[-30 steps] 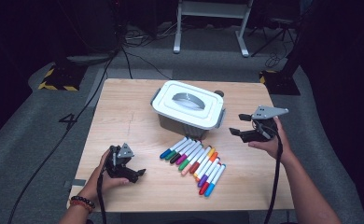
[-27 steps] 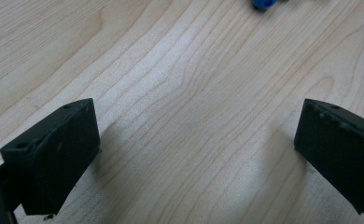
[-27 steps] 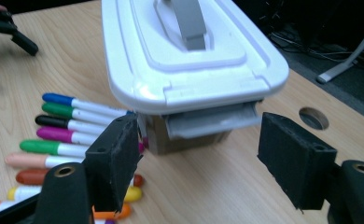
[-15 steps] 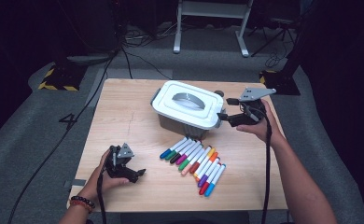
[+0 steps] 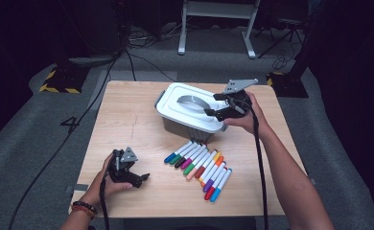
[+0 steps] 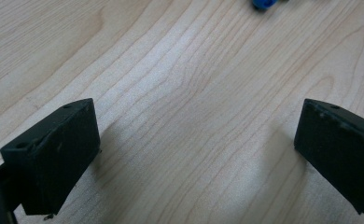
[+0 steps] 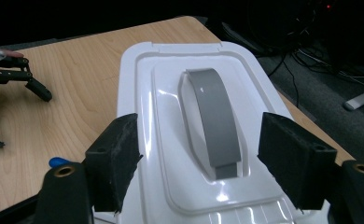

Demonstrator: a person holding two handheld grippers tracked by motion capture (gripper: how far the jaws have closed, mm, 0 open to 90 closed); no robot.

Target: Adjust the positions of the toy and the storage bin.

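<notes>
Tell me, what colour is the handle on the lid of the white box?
Grey; the handle shows best in the right gripper view.

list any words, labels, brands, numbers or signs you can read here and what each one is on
"4": a large dark numeral on the grey floor, left of the light wooden table, in the high view.
The white plastic lidded box with a grey handle: no text that can be read.
The row of coloured marker pens: any print is too small to read.
The black and yellow striped floor marking: stripes, no words.

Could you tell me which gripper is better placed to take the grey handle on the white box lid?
Probably the right gripper: its open jaws straddle the grey handle of the white lidded plastic box.
</notes>
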